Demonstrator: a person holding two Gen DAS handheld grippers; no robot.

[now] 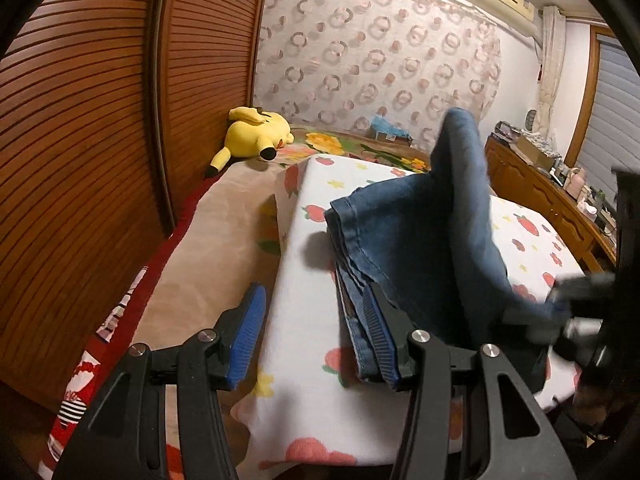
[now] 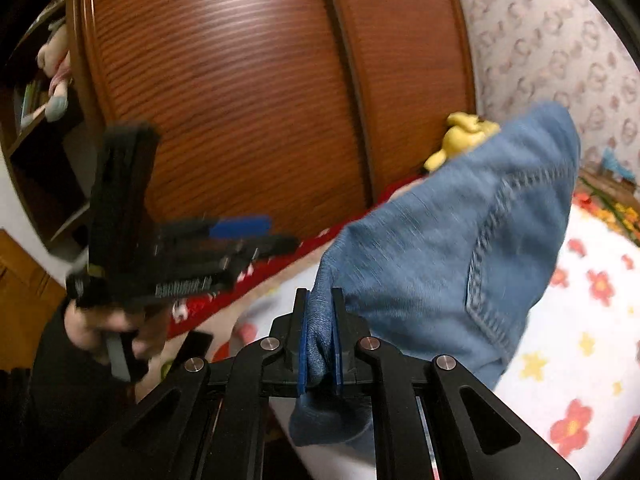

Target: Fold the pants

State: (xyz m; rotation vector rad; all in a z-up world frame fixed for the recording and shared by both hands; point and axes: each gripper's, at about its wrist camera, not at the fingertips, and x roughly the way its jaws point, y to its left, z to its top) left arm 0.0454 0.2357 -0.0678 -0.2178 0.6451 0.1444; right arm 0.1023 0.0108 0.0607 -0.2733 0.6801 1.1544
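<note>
1. The right gripper (image 2: 320, 340) pinches a bunched bit of the blue jeans (image 2: 448, 264), lifting it.
2. The left gripper (image 1: 316, 336) is wide open beside them.
3. The jeans lie on the strawberry blanket (image 1: 304, 360); they look thick, floppy and heavy, so grab a seam.

Pants (image 1: 424, 240): blue denim cloth, woven and matt, with raised double stitching along hems and seams. Left tongs (image 1: 316, 336): matt black plastic arms, polished metal pivot pins, blue ribbed rubber-like pads (image 1: 248, 336). Right tongs (image 2: 320, 344): same black matt arms and blue pads, denim pinched between. Blanket (image 1: 308, 280) on the bed: soft white printed cloth, slightly fuzzy. Wardrobe doors (image 1: 80, 120): brown wood, slatted, with a semi-gloss finish. Plush toy (image 1: 256, 132) at the bed's far-left corner: yellow pile fabric.
</note>
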